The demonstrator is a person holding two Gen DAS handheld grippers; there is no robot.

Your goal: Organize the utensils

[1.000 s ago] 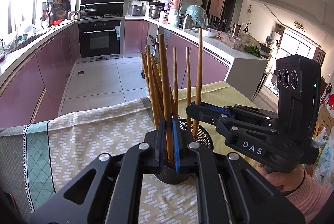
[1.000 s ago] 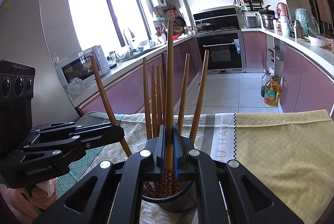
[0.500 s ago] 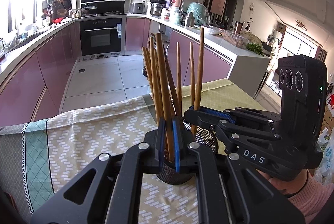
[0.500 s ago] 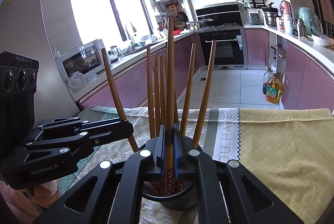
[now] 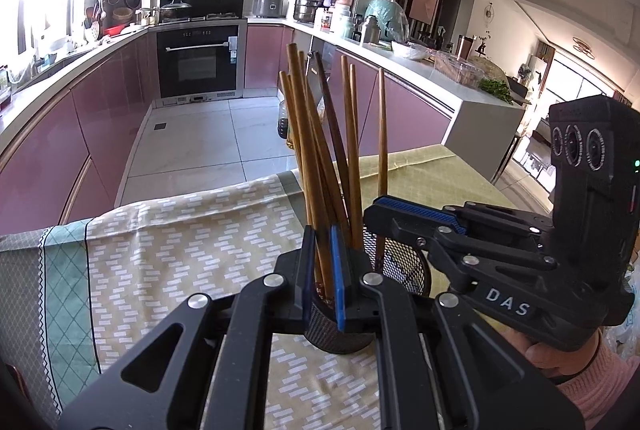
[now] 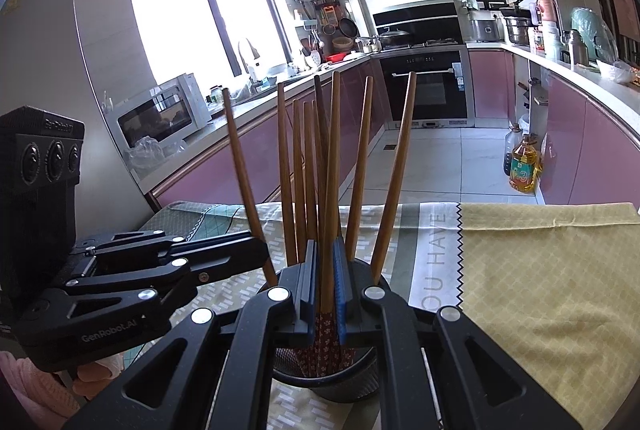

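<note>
A black mesh holder stands on the tablecloth with several wooden chopsticks upright in it. My left gripper is over the holder, its jaws slightly apart around a chopstick that stands in the holder. My right gripper is over the holder from the other side, its jaws slightly apart around a chopstick with a red patterned tip. Each gripper shows in the other's view: the right one, the left one.
A patterned tablecloth covers the table, whose far edge is just beyond the holder. Behind are pink kitchen cabinets, an oven, a microwave and an oil bottle on the floor.
Both held chopsticks have sunk lower into the holder. Both pairs of jaws have parted slightly from the tight grip of a second ago.
</note>
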